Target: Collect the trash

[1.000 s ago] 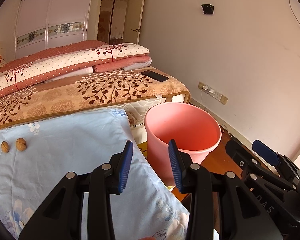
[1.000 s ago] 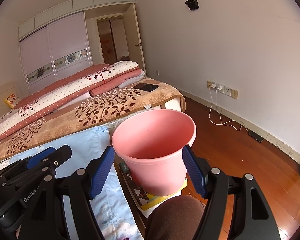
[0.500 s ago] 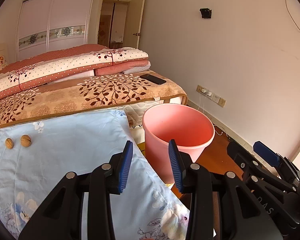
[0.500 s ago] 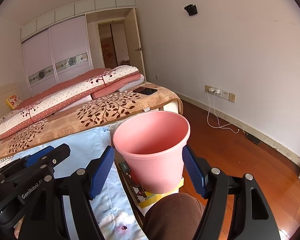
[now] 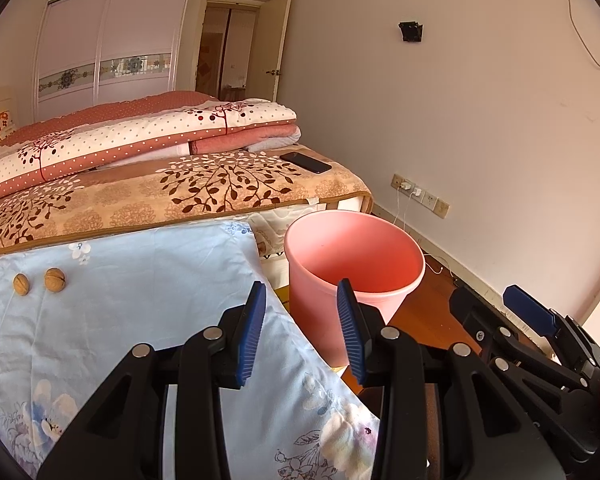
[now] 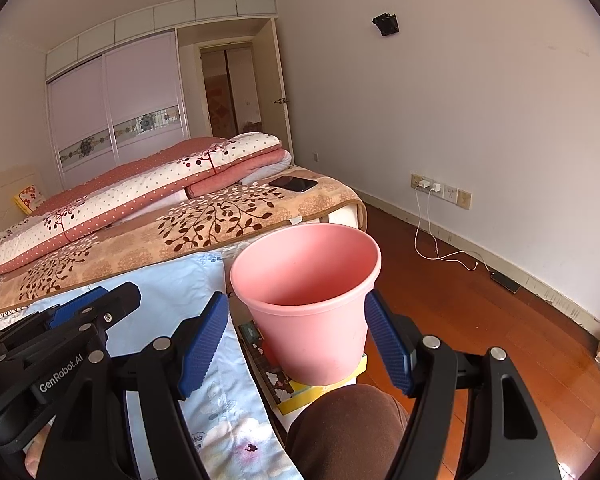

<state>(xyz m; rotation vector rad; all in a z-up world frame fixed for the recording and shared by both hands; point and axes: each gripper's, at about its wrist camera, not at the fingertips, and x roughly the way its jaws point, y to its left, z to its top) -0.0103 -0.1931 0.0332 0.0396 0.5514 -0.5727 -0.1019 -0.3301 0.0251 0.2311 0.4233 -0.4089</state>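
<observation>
Two walnuts (image 5: 55, 279) lie side by side at the far left of a pale blue floral cloth (image 5: 140, 300). To the right of the cloth stands a pink bin (image 5: 352, 264), upright, with nothing visible inside. My left gripper (image 5: 301, 292) hovers open over the cloth's right edge, short of the bin, holding nothing. In the right wrist view the bin (image 6: 308, 280) shows between the pads of my right gripper (image 6: 296, 300), but farther off. That gripper is open and empty. The left gripper (image 6: 92, 300) sits at its left.
The bin rests on a yellow box and books (image 6: 268, 360). A bed with folded quilts (image 5: 140, 136) and a black phone (image 5: 306, 162) lies behind. A person's knee (image 6: 348, 420) is below the bin. A charger cable (image 6: 440, 248) trails over the wooden floor (image 6: 480, 320).
Both grippers have drawn back a little from the bin, which now looks smaller and farther. The walnuts sit lower and more to the right in the left view. Jaw widths are unchanged.
</observation>
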